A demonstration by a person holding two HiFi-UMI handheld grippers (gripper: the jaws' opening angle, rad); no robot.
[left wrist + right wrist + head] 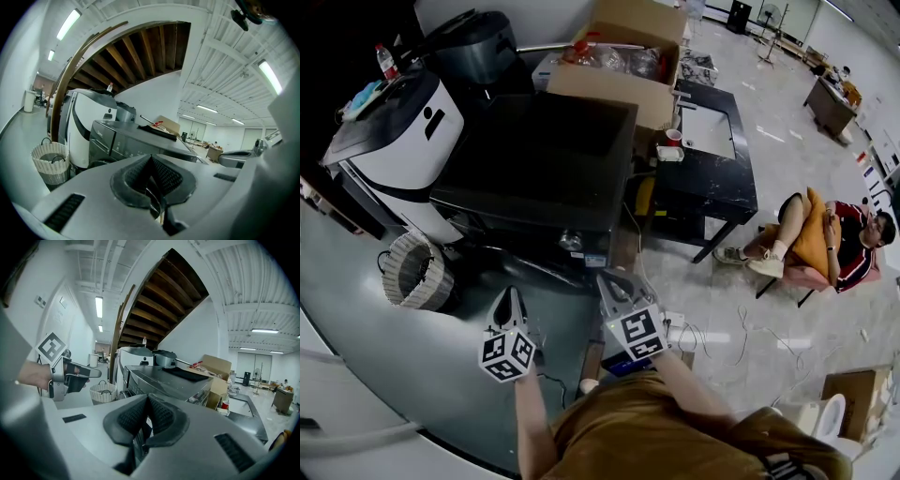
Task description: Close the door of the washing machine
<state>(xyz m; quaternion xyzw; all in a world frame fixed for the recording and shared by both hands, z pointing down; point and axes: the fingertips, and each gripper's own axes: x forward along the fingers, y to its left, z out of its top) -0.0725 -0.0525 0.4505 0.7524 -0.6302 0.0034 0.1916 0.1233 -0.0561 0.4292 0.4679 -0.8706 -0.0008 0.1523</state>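
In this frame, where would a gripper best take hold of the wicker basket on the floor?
Probably by the dark handle loop at the mouth of the wicker basket, coming from straight above: it stands upright, open to the top, and its wide round wall gives the jaws nothing narrow.

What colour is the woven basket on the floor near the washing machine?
The basket is cream-white wicker. It shows best in the left gripper view.
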